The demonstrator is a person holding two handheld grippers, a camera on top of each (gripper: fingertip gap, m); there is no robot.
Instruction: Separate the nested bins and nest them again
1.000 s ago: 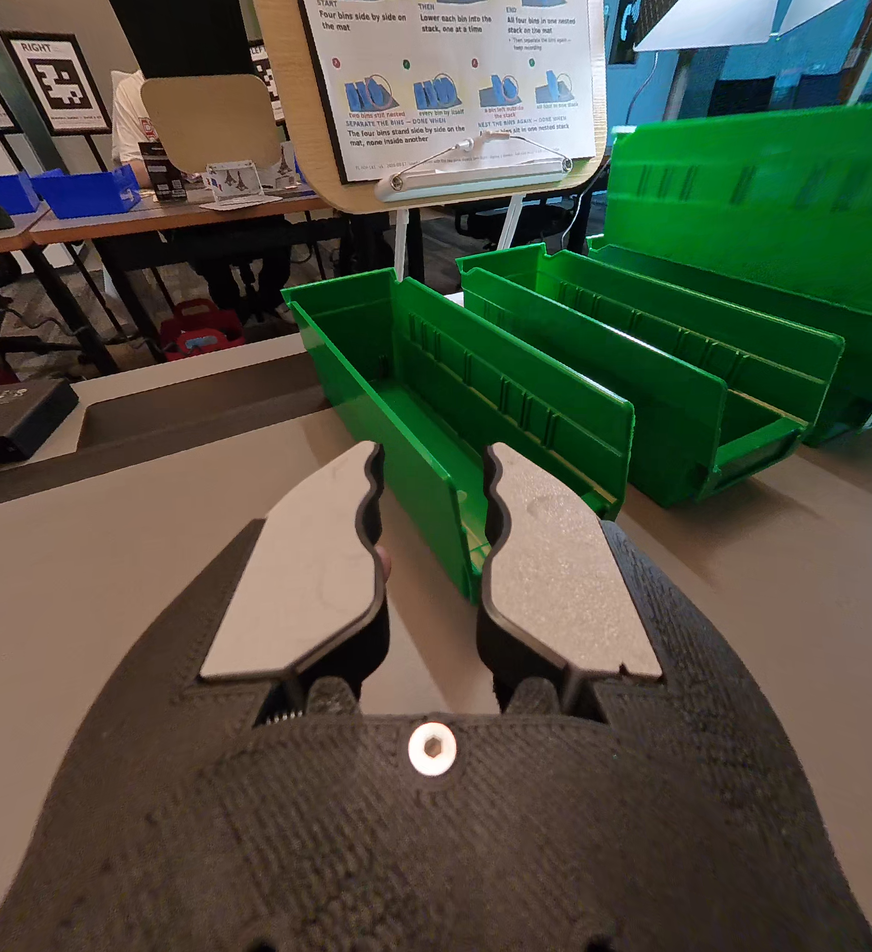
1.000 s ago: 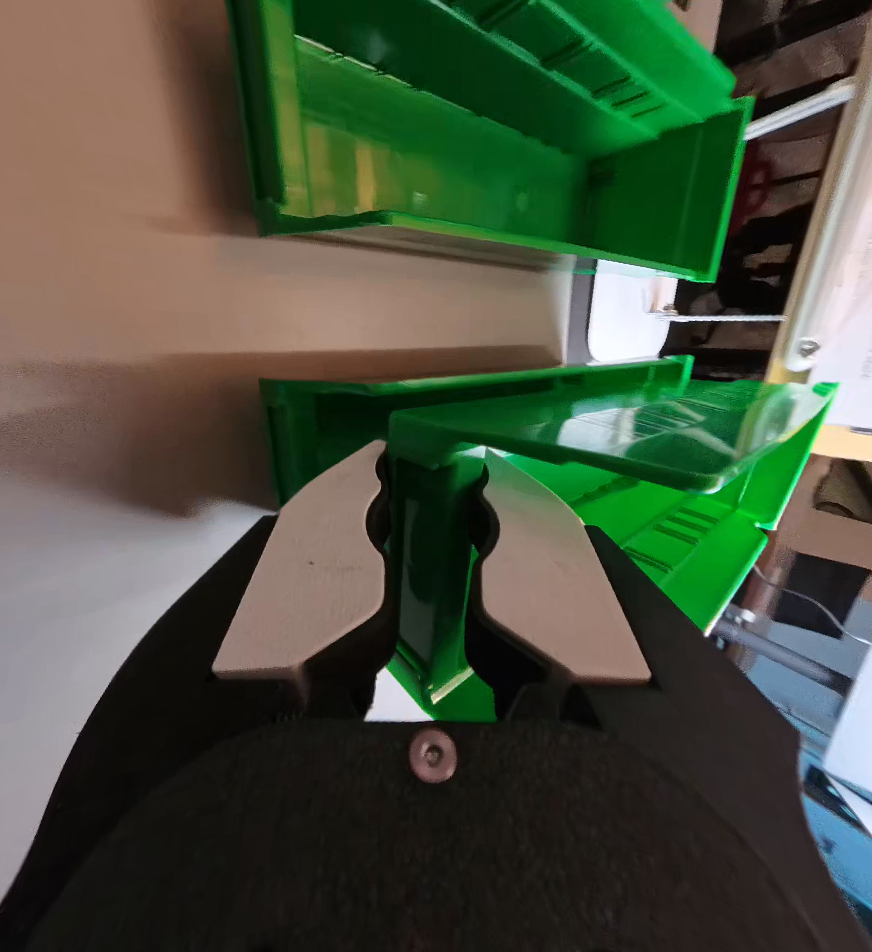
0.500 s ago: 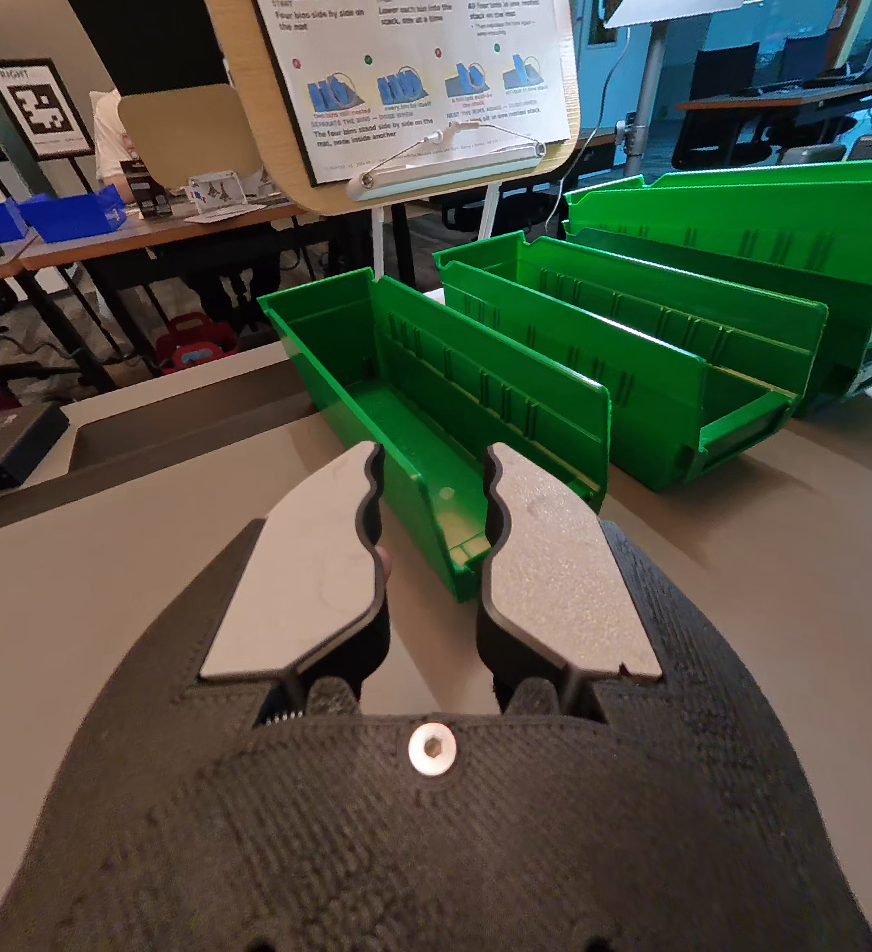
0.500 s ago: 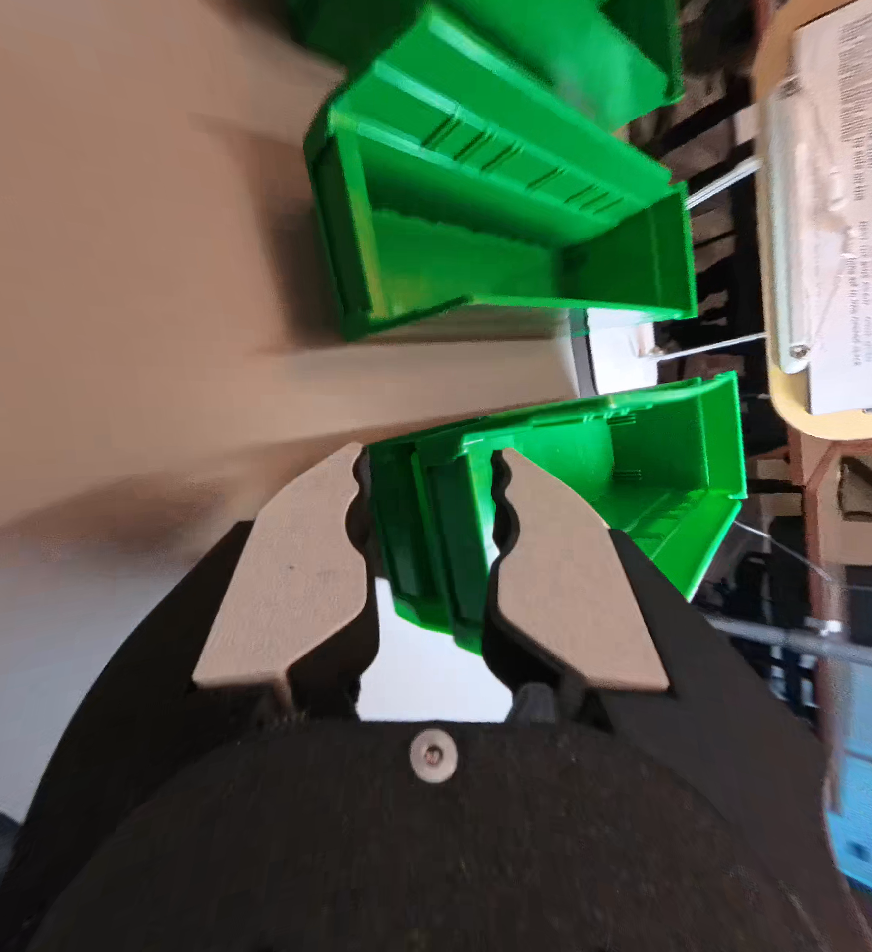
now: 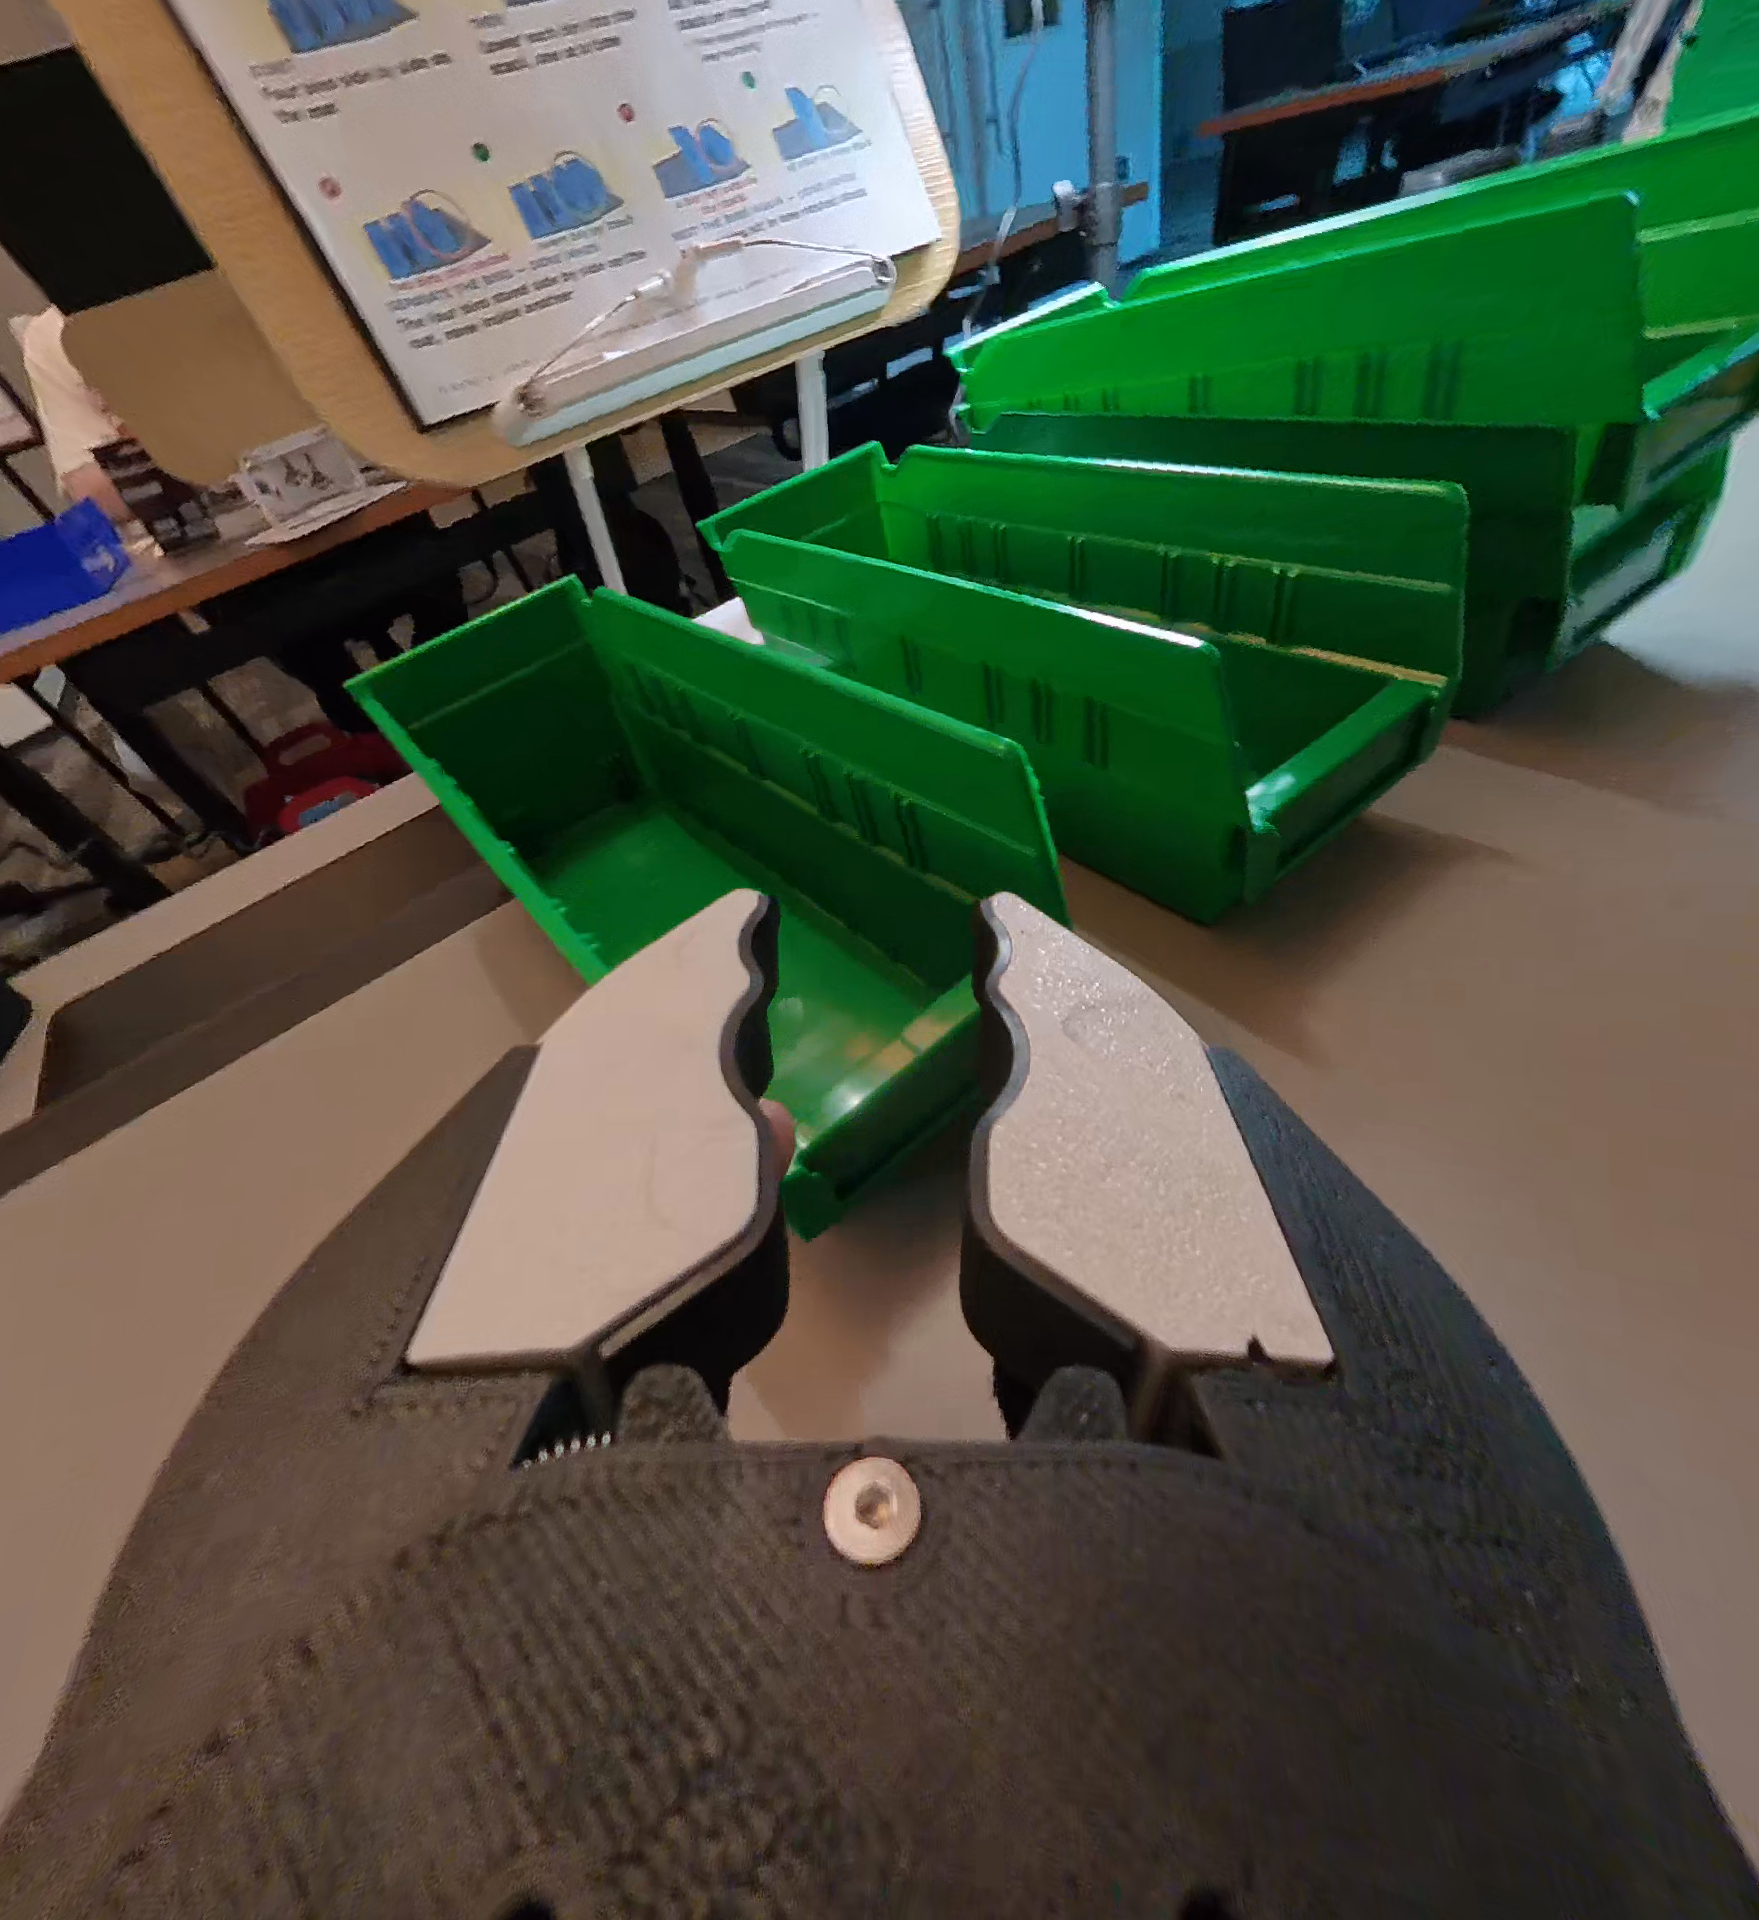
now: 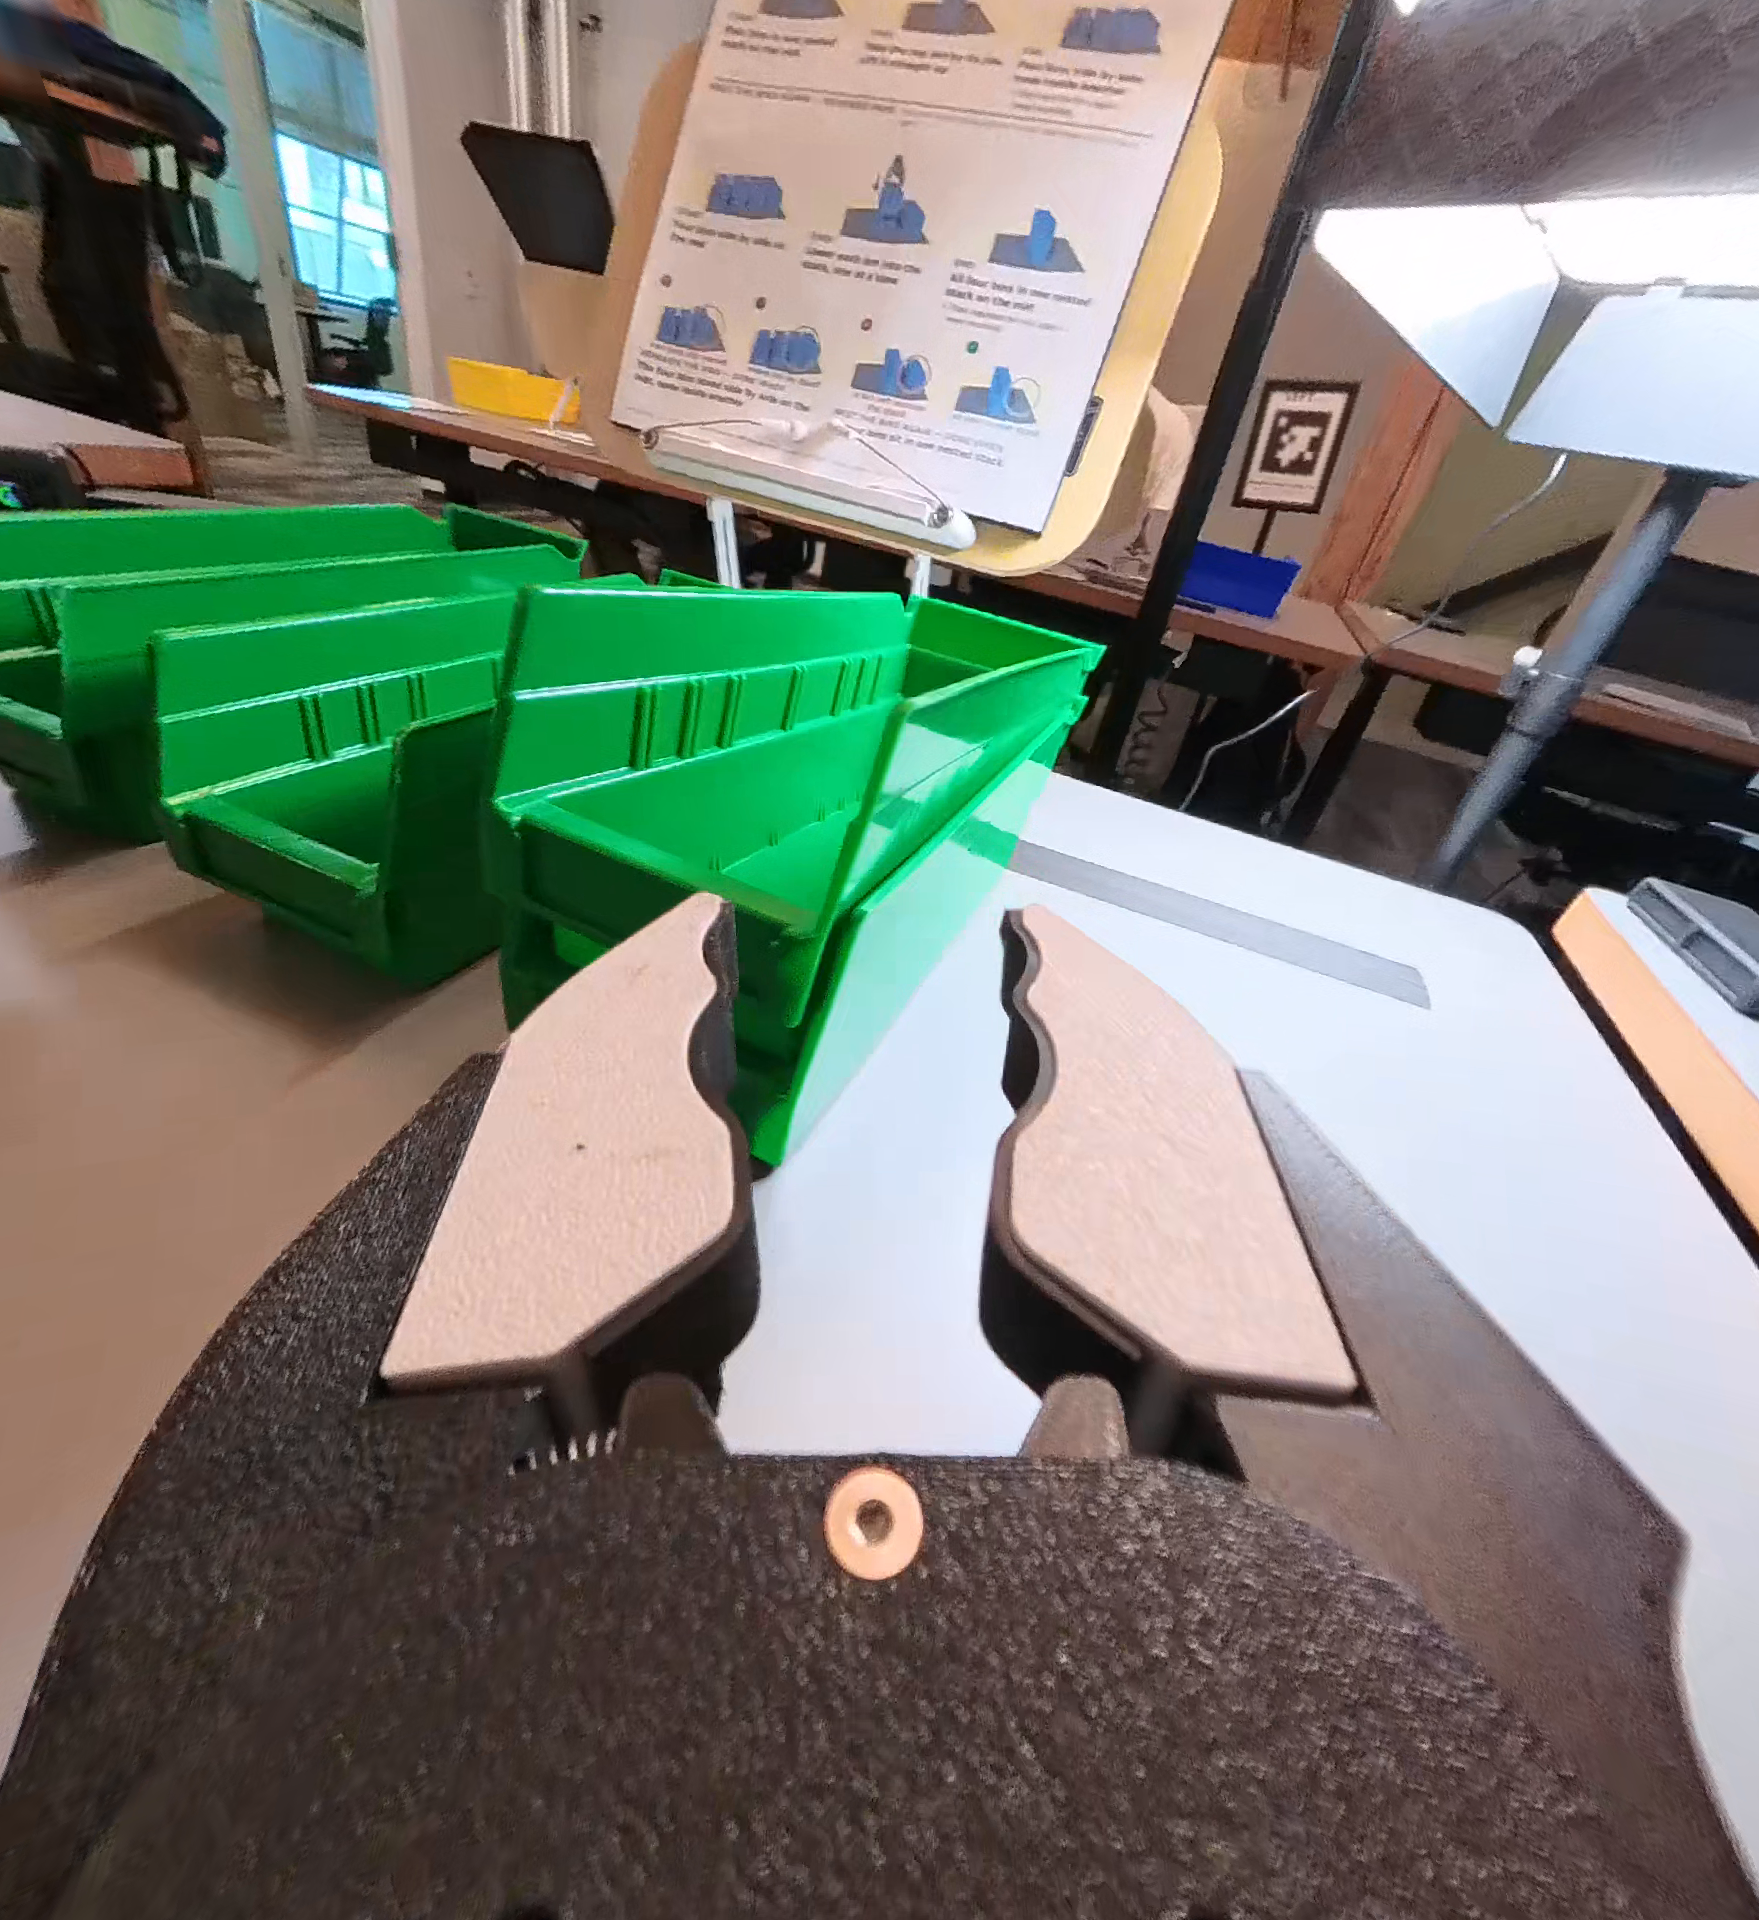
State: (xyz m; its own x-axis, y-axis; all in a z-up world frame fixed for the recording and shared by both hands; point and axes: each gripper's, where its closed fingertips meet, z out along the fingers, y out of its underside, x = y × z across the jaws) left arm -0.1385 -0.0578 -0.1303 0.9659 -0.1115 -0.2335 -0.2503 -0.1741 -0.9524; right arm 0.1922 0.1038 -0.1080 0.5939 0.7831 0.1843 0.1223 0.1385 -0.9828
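Observation:
Several green bins stand in a row on the grey mat. In the left wrist view my left gripper [image 5: 870,914] is open and empty, just in front of the nearest single bin [image 5: 709,821]. A second single bin [image 5: 1114,665] stands beside it. At the far right one bin [image 5: 1426,312] rests tilted inside another [image 5: 1540,540]. In the right wrist view my right gripper [image 6: 864,920] is open and empty, just in front of that pair: the tilted upper bin [image 6: 709,707] sits in the lower bin [image 6: 896,935]. The single bins [image 6: 314,748] lie to its left.
An instruction board on a white stand [image 5: 584,208] [image 6: 906,260] rises behind the bins. The white table top [image 6: 1218,1039] runs right of the mat to a wood-edged table [image 6: 1706,1101]. A lamp shade [image 6: 1581,312] hangs at the right. Desks stand behind. One gripper's finger ends stand about 35 centimeters off the other's.
My right gripper has let go of the bin's front wall, turned upright and drawn back. The released bin now rests tilted in the other. My left gripper has stayed open and shifted slightly.

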